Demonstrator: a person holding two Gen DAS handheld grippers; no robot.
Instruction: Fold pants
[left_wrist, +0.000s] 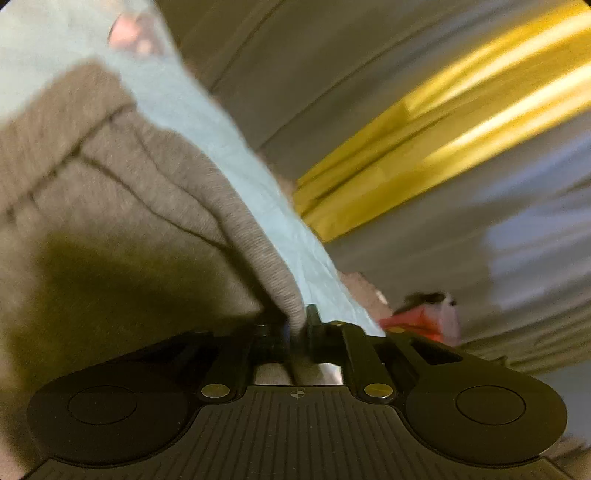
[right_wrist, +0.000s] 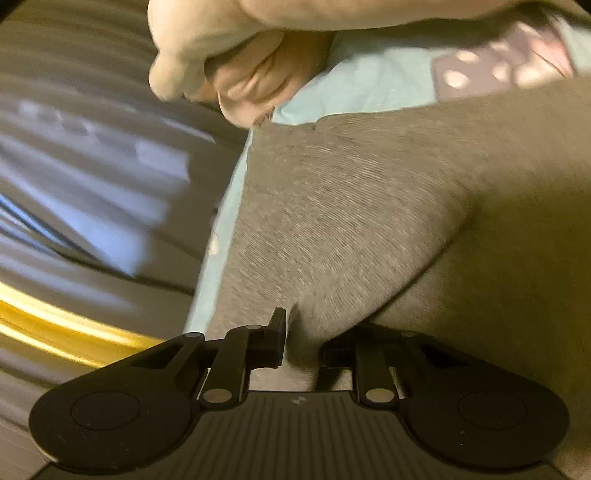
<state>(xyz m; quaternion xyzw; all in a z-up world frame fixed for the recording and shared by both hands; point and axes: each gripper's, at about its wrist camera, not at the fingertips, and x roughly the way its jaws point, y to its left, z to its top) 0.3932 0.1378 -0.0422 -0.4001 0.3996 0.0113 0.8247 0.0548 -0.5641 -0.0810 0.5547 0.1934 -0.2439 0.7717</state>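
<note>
The grey knit pants (left_wrist: 110, 177) fill the left of the left wrist view and the middle and right of the right wrist view (right_wrist: 351, 206). They lie on a light blue sheet (left_wrist: 229, 147). My left gripper (left_wrist: 297, 328) is shut on a fold of the pants' ribbed edge. My right gripper (right_wrist: 301, 336) is shut on a fold of the grey fabric; its right finger is hidden under the cloth. Both views are blurred by motion.
The light blue sheet (right_wrist: 369, 74) runs along the pants' edge. A yellow wooden floor strip (left_wrist: 424, 136) and grey surfaces lie beyond. A bare fist (right_wrist: 229, 55) is at the top of the right wrist view. A red object (left_wrist: 417, 321) sits near the left gripper.
</note>
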